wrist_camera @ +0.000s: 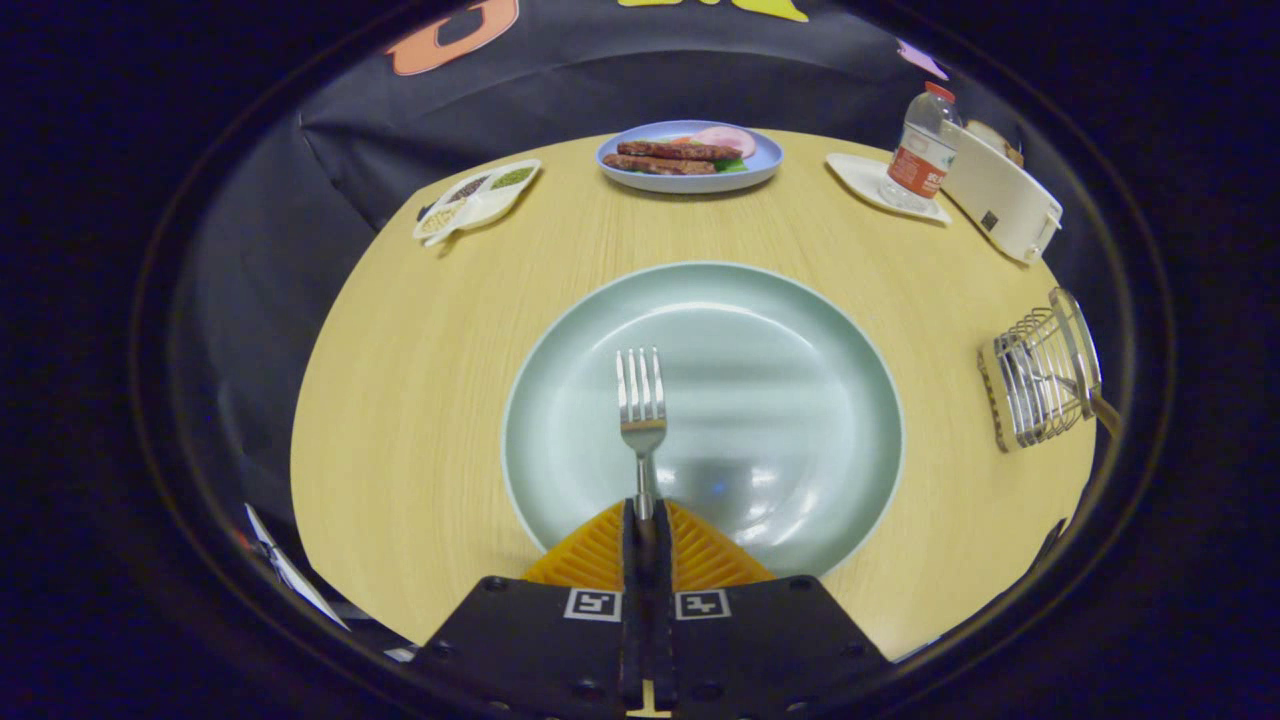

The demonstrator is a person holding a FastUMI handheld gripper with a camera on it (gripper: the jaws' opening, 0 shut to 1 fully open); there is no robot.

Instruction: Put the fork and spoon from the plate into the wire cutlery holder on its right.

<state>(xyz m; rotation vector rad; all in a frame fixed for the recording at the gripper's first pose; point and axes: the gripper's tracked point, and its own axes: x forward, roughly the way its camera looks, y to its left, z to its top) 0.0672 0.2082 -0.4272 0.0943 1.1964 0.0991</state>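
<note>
Your gripper [645,520] is clamped on the fork [641,410] handle end — tilt it and the fork may pivot, missing the wire cutlery holder [1040,375].

Bright, even overhead light; soft glare streaks on the plate [780,400]. Fisheye bending curves the tabletop [400,400] rim; centre sharp, edges slightly soft and dim.

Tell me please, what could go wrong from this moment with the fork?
The gripper is shut on the fork near the handle's end, so the long tines may swing or slip during the carry. The wire cutlery holder stands near the table edge, and a handle already pokes out; a clumsy insert might tip it.
</note>
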